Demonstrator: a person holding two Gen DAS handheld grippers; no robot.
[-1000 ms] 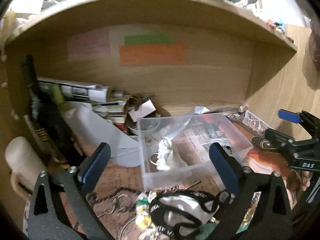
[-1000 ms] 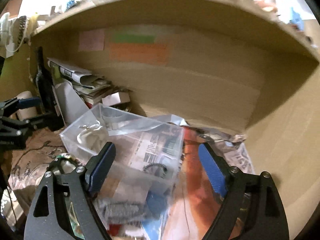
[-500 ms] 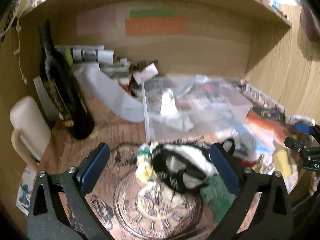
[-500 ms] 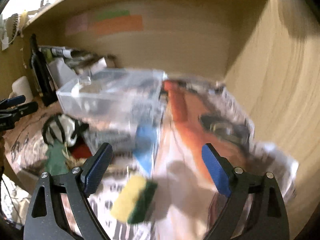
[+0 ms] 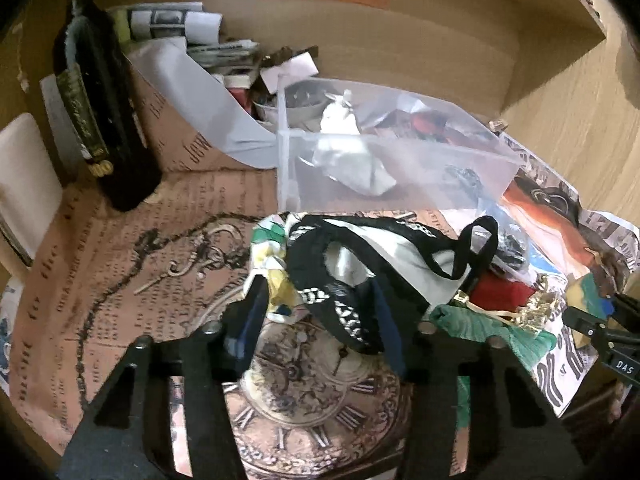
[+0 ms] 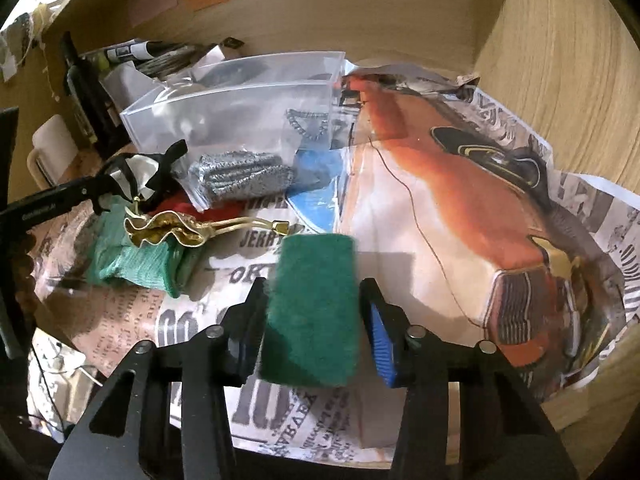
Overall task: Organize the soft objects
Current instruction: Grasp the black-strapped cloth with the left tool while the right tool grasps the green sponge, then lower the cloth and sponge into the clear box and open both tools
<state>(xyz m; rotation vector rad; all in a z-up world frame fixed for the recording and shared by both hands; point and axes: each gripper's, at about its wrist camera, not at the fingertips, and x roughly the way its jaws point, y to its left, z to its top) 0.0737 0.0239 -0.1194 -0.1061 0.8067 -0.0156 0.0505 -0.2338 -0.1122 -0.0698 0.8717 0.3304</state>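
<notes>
My left gripper [image 5: 320,320] is closed around the near edge of a black-and-white fabric pouch with black straps [image 5: 384,256] on the shelf. My right gripper [image 6: 312,320] is shut on a green scouring sponge [image 6: 312,312], green face up. A clear plastic bin [image 5: 392,160] behind holds a white soft item [image 5: 344,152] and a dark scrunchie [image 5: 460,176]. A green knit cloth [image 6: 132,256], a gold hair clip [image 6: 168,232], a red cloth [image 5: 500,292] and a bagged grey scrubber [image 6: 240,176] lie between the grippers.
A dark wine bottle [image 5: 100,112] and a cream mug [image 5: 24,184] stand at the left. Rolled newspapers [image 5: 176,24] and clutter fill the back. Printed paper [image 6: 460,216] lines the shelf. Wooden walls close the back and right side [image 6: 560,60].
Both grippers moved down and closed. The left now pinches the pouch; the right has taken hold of the green sponge that lay loose in front of it.
</notes>
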